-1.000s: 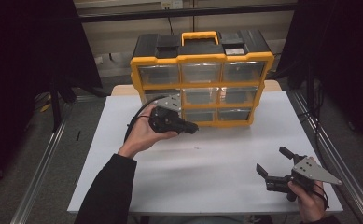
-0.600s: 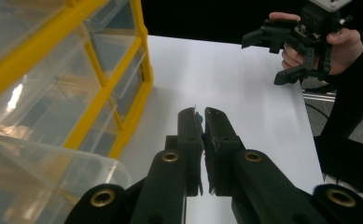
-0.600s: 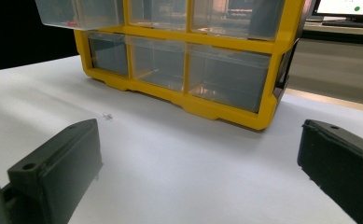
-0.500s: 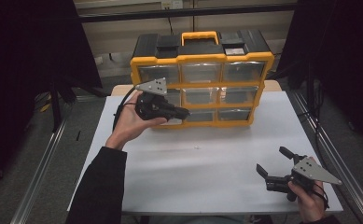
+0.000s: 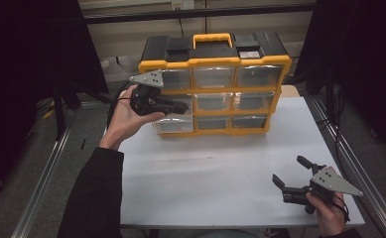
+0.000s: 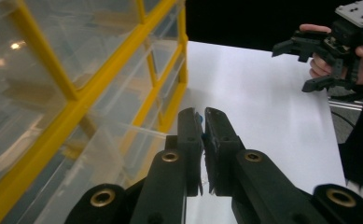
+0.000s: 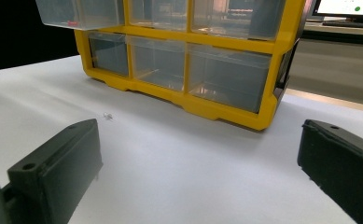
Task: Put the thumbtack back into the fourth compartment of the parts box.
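At left, our left hand-held gripper (image 5: 183, 105) has risen over the last second from near the tabletop (image 5: 215, 173) to the middle-left drawer (image 5: 173, 110) of the organizer (image 5: 215, 84), jaws nearly shut on a small blue-tipped thing (image 6: 199, 119) we cannot identify. In the right gripper view that drawer (image 7: 79, 13) stands pulled out, so we judge a drop into it is next. At right, our right hand-held gripper (image 5: 290, 176) has not moved, jaws wide, holding nothing, low over the tabletop's near right corner.

Dim room, black surroundings, pale table lit, near jaws blurred
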`<state>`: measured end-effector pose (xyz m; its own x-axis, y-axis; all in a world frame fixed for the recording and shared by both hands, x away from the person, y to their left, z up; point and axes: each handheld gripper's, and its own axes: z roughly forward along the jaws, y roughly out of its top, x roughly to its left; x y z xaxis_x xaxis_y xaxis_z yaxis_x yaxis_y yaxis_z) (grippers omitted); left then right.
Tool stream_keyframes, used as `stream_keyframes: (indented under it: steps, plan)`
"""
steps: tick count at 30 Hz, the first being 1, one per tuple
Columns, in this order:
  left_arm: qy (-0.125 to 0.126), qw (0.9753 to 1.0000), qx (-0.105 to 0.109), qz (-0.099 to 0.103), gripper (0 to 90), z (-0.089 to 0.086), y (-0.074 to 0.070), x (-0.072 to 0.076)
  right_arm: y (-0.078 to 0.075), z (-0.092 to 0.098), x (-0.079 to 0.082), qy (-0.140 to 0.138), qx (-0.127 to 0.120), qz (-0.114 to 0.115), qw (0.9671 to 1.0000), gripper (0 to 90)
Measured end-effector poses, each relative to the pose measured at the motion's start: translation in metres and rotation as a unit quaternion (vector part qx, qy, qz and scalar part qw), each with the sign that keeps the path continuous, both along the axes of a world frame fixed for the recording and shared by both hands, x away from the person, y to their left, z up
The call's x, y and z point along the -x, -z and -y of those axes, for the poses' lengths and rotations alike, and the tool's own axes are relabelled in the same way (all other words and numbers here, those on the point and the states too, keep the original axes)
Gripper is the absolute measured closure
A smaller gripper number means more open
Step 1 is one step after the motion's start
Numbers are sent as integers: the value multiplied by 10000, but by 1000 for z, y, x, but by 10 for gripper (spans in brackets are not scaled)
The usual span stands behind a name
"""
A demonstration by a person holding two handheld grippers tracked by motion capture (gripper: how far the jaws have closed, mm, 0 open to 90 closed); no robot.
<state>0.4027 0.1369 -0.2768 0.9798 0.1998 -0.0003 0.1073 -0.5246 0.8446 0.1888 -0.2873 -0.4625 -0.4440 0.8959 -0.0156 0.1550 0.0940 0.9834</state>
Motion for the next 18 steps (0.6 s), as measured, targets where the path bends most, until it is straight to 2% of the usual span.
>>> stream_keyframes:
  steps: [2,10,13,16,17,18]
  plan:
    - [-58,10000,-5,-17,859,-2,0,-1,0,0,0,-1,1,-1,10000,0]
    - [-344,9988,-339,0,859,-10,-1,-15,0,0,0,-8,1,-6,10000,0]
    - [-453,9980,-428,-67,858,-13,1,-21,0,0,0,-2,-4,-12,10000,0]
    - [-591,9959,-671,-132,858,-14,6,-25,0,0,0,10,7,-29,10000,0]
    - [-596,9952,-773,-93,858,-14,6,-26,0,0,0,13,7,-20,10000,0]
    - [-574,9950,-799,-146,858,-14,6,-27,0,0,0,0,8,-17,10000,0]
